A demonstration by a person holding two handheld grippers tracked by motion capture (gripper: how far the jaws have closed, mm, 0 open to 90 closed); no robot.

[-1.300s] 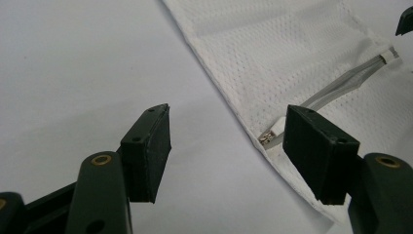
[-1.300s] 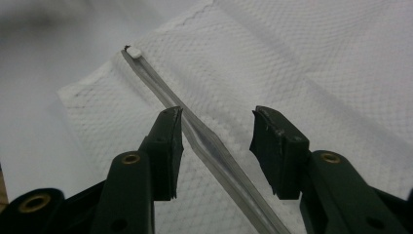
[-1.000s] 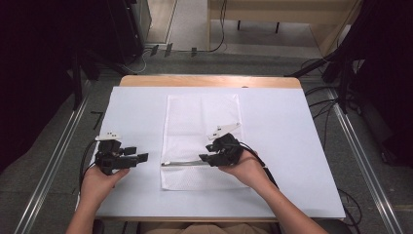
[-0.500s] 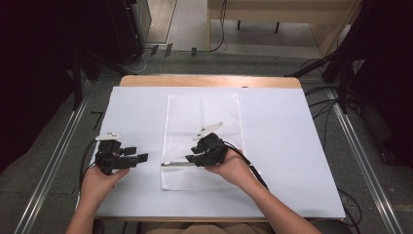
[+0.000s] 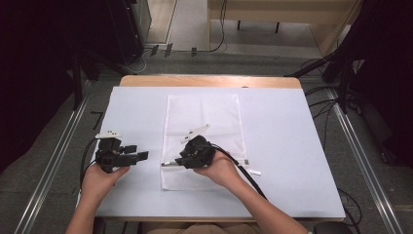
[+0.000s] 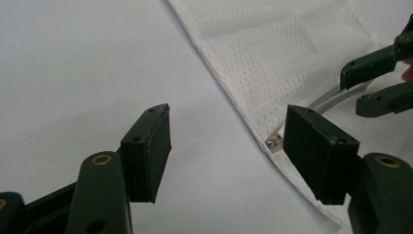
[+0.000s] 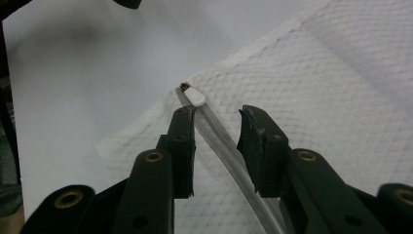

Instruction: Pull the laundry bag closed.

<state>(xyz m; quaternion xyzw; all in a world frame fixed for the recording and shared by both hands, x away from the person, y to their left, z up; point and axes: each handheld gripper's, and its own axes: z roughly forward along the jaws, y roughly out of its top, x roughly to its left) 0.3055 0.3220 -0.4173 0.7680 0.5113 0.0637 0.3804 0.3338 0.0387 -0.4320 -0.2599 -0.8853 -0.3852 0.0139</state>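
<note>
— Two claws over one white mesh bag [image 5: 202, 139], is that right?

— Yes. The right claw [image 5: 179, 160] sits low over the bag's near left corner, its jaws part open and just now closing, astride the zipper strip [image 7: 229, 151]. The pads do not press on it. The white zipper pull [image 7: 196, 97] lies just ahead of the jaw tips, at the strip's end.

— And the left claw [image 5: 141, 152]?

— Jaws wide, nothing between them. It hovers over bare cover, with the bag's left edge just ahead and to its right; the metal end of the zipper [image 6: 274, 142] shows beside its right pad.

— How much room around them?

— Plenty. Behind and outward of the left claw the pale sheet on the bench [image 5: 292, 126] is open up to its left edge. Beyond the right claw the bag stretches flat toward the far side. The bench's near edge lies close behind both hands. The claws stand near each other, apart, with the bag's hem between.

— The room?

— Grey floor, metal rails [image 5: 53, 161] either side of the bench, dark stands and cables [image 5: 321, 105] beyond.
</note>
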